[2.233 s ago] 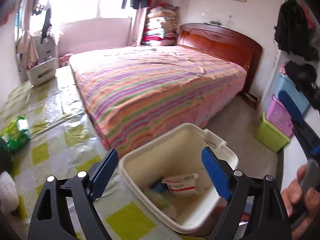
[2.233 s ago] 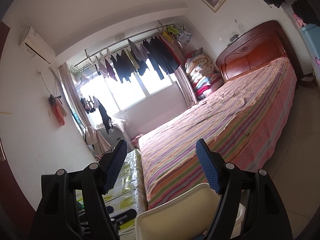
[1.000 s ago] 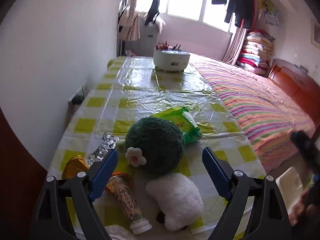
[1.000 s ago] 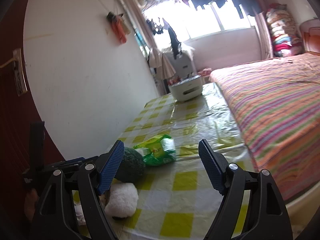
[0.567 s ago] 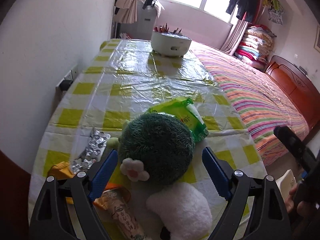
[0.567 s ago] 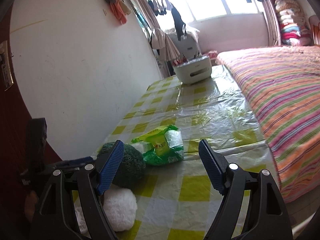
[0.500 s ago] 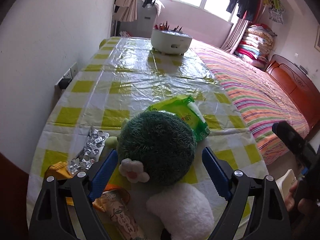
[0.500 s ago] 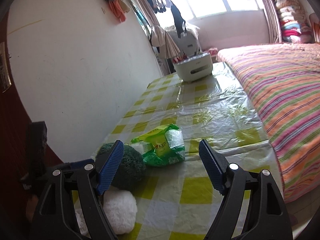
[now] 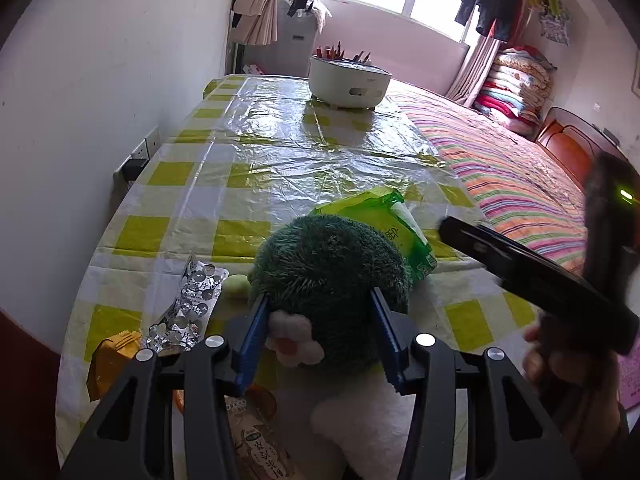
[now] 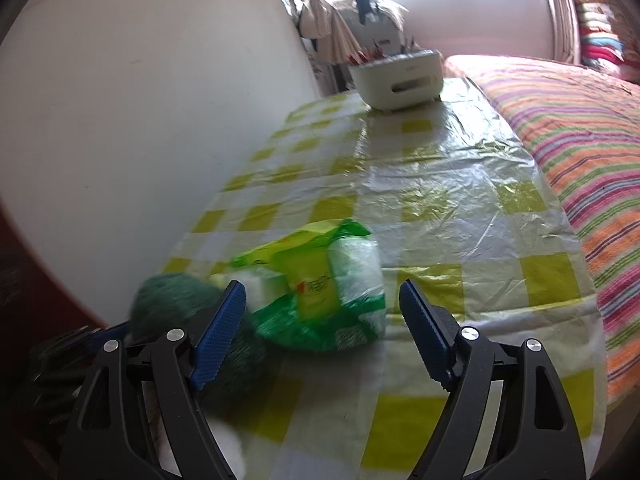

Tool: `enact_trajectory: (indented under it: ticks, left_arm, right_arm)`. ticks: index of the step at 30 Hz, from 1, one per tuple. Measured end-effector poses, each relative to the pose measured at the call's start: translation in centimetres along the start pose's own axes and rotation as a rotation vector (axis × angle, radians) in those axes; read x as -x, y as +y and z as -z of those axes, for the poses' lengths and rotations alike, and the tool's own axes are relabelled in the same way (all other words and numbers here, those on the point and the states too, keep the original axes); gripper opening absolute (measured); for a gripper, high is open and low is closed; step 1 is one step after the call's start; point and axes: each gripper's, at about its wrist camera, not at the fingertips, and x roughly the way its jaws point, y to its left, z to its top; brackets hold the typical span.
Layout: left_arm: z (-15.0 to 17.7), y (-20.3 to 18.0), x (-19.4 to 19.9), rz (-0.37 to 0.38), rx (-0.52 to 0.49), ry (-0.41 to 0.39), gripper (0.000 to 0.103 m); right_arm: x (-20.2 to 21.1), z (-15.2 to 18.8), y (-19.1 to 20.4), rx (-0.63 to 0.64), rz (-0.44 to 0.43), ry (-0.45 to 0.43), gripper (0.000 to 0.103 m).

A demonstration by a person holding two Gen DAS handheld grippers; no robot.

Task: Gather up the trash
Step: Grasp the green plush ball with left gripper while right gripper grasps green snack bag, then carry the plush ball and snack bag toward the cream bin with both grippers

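On the checked counter [image 9: 280,152], left to right of the green plush [image 9: 328,280]: foil blister pack [image 9: 188,308] and orange wrapper [image 9: 108,360]; the left hand-held gripper [image 9: 318,330], jaws just closed, pinching the plush itself; the green packet [image 10: 320,280] just beyond, framed by the spread right hand-held gripper [image 10: 322,328]. Plush likely isn't trash; better to set it aside and lift the packet squarely.
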Motion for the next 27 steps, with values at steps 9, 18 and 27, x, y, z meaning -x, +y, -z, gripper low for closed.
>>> enact_trajectory:
  ticks: [9, 18, 27]
  left_arm:
    - [0.2, 0.6, 0.9, -0.001, -0.005, 0.002, 0.042]
    - [0.3, 0.8, 1.6, 0.009, -0.006, -0.005, 0.03]
    - [0.6, 0.2, 2.6, 0.025, -0.023, -0.025, 0.021]
  right_arm:
    - [-4.9, -0.7, -1.2, -0.06, 0.033, 0.123, 0.078]
    - [-5.8, 0.0, -0.9, -0.042, 0.02, 0.183, 0.016]
    - [1.2, 1.8, -1.8, -0.057, -0.008, 0.025, 0.009]
